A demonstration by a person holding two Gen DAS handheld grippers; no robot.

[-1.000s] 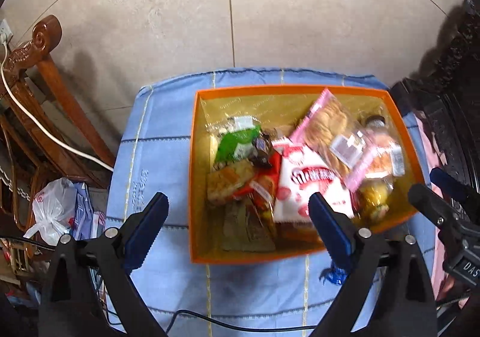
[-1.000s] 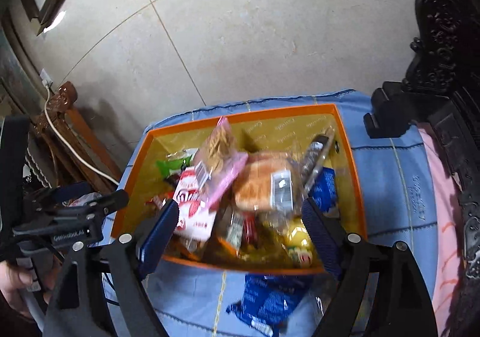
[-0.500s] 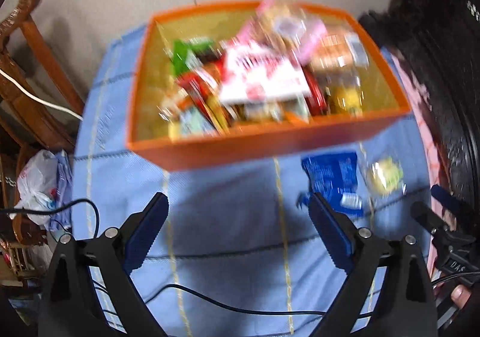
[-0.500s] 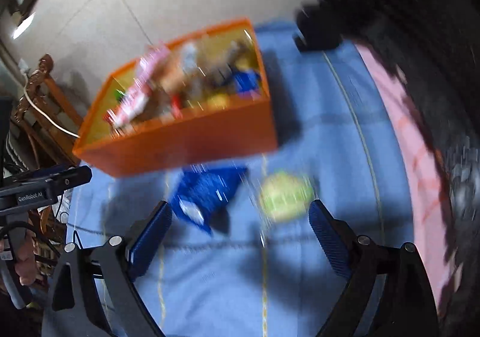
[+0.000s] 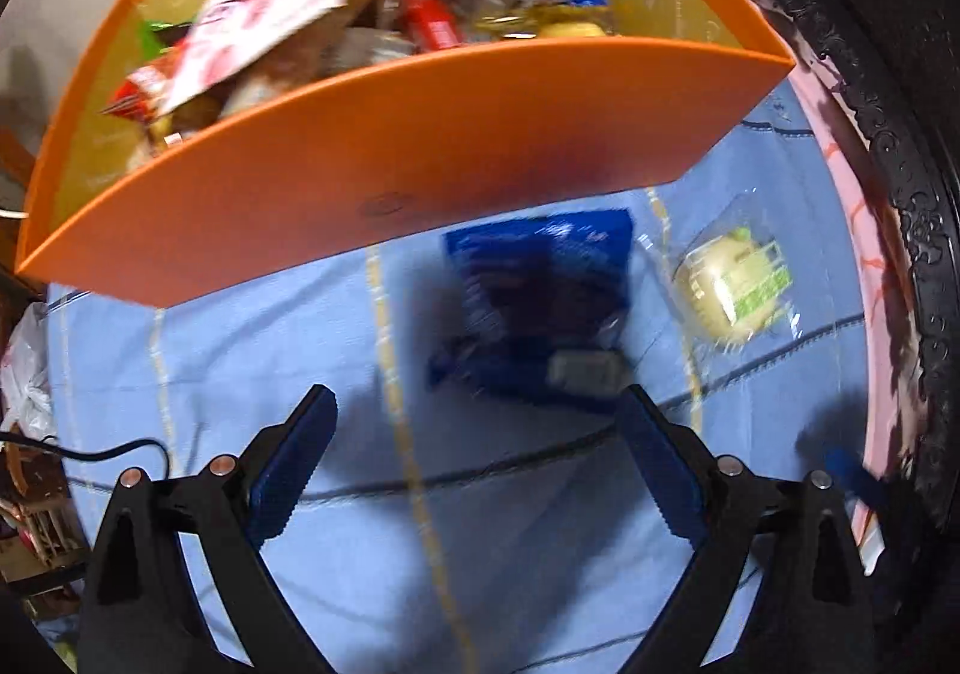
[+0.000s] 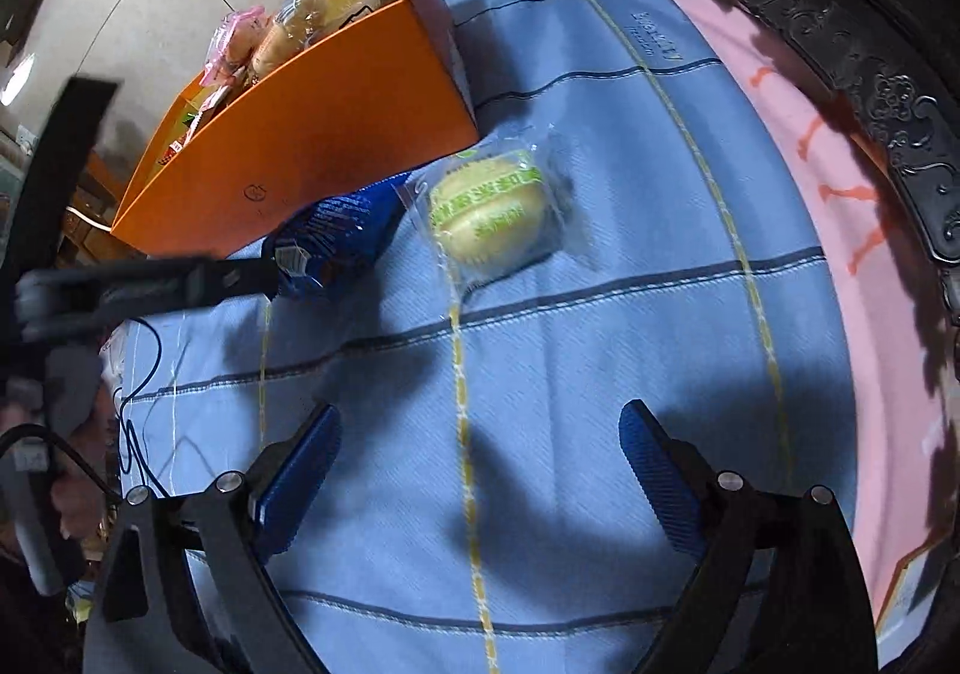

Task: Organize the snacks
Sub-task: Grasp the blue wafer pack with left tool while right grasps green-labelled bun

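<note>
Both grippers have dropped from above the open orange cardboard box (image 5: 420, 176) to the blue checked cloth (image 6: 540, 374) in front of it. A second ago each wrist view looked down into the box; now each sees its near wall from low down, with the 2 stray snacks ahead.

The left gripper (image 5: 474, 470) has its jaws spread wide with nothing between them. It points down just short of the dark blue foil snack packet (image 5: 540, 308), which lies flat on the cloth touching or just beside the box's near wall.

The right gripper (image 6: 480, 470) is also spread wide and empty. The round yellow cake in clear wrap with green print (image 6: 492, 218) lies ahead of it on the cloth, just beside the blue packet and near the box's corner, but not yet between its fingers.

The box itself is already heaped with wrapped breads, a pink-and-white bag and red packets. A carved dark wooden frame (image 6: 870, 74) and a pink cloth strip (image 6: 840, 194) border the cloth on the right.

The change reads as a shift from surveying the box to collecting: likely each gripper takes the leftover nearest it, then lifts it over the wall into the box. The thin, crinkly wraps may slip if pinched only at an edge.
</note>
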